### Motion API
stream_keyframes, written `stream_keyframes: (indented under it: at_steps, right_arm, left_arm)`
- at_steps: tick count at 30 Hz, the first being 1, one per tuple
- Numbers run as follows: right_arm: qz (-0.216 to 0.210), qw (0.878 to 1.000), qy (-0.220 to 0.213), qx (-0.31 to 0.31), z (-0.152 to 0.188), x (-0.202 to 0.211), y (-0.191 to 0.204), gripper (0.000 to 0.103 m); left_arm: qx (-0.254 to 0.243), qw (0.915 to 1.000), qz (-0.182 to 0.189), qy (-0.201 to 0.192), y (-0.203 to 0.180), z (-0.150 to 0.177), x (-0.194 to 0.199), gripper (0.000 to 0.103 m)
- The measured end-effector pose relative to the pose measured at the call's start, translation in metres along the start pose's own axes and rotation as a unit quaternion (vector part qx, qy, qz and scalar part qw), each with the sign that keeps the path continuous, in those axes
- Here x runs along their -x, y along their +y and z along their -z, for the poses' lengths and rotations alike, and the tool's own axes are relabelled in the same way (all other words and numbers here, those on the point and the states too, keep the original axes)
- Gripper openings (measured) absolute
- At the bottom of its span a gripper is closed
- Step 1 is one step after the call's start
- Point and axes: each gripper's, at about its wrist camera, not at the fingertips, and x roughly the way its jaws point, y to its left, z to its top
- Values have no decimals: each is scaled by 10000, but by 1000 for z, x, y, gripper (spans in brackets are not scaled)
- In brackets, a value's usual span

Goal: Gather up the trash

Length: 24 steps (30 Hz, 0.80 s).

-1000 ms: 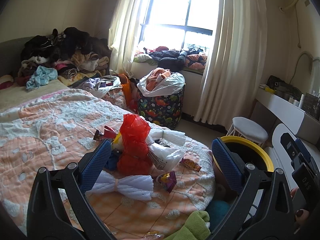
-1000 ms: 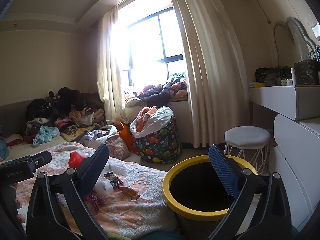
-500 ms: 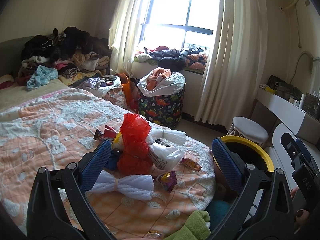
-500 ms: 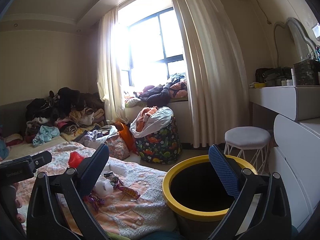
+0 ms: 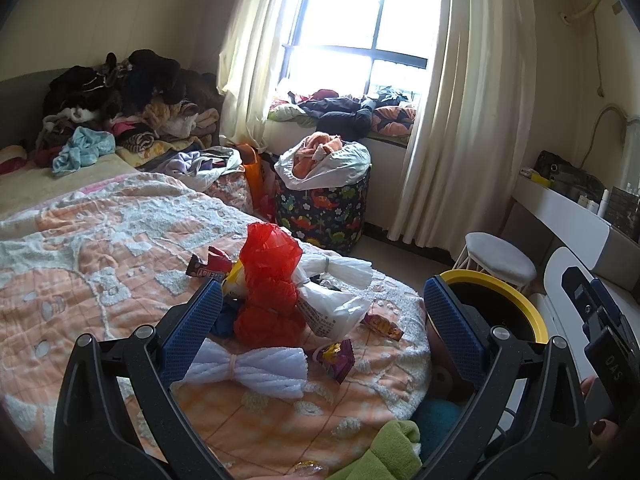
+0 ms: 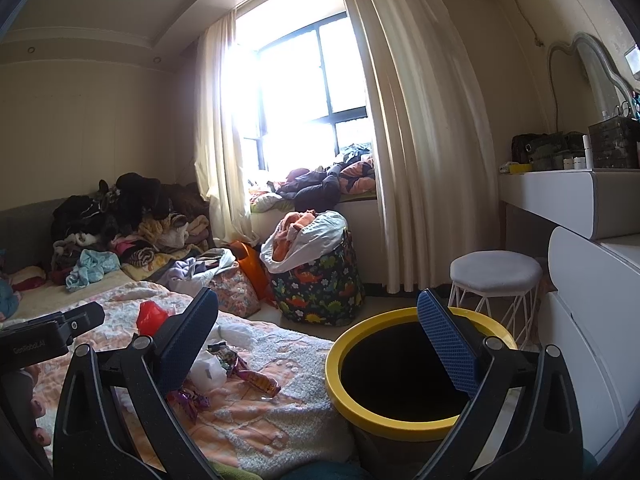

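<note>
A heap of trash lies on the bed: a red plastic bag (image 5: 270, 280), white plastic bags (image 5: 328, 308), a white pleated wrapper (image 5: 248, 368) and snack wrappers (image 5: 334, 358). My left gripper (image 5: 324, 320) is open and empty, held above the bed in front of the heap. A yellow-rimmed black trash bin (image 6: 404, 368) stands beside the bed; it also shows in the left wrist view (image 5: 508, 300). My right gripper (image 6: 316, 340) is open and empty, held near the bin's mouth. The red bag (image 6: 150, 316) and wrappers (image 6: 256, 378) show in the right wrist view.
The peach bedspread (image 5: 80, 264) has piled clothes (image 5: 132, 100) at its far end. A dinosaur-print hamper (image 5: 324, 208) stands by the window. A white stool (image 6: 496, 276) and a white dresser (image 6: 580, 208) stand right of the bin. A green cloth (image 5: 384, 456) lies at the bed's near edge.
</note>
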Motion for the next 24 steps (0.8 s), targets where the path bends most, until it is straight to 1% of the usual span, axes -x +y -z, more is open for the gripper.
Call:
stream_keyframes:
  at_steps: [3,4,6,8,14,20,24]
  right_arm:
    - [-84,9998,77,157,2,-2,8,97]
    - [-135,9996,104,214,1,-2,11,97]
    - [-280,9991,179,273,2,-4,17,97]
    - [-396,9985,243,282,2,-7,22,97]
    - [-804,9943,647,282,3,-29,38,97]
    - [-1243,9859,971,551,3,-51,62,97]
    - [-1582,9776,1160,768,4,-63,79,97]
  left_arm:
    - [73,10000,-5,-25,3,0,1,93]
    - [104,9999,-21,-32,9,10,-4,93]
    - [140,9999,-63,-55,13,10,-4,93]
    - [189,9997,-126,-72,17,8,-4,93]
    - [360,9988,-319,-90,38,1,-6,93]
    - [529,9970,-563,-87,63,-4,-11,93]
    - [589,9958,-696,-112,76,-6,-13,93]
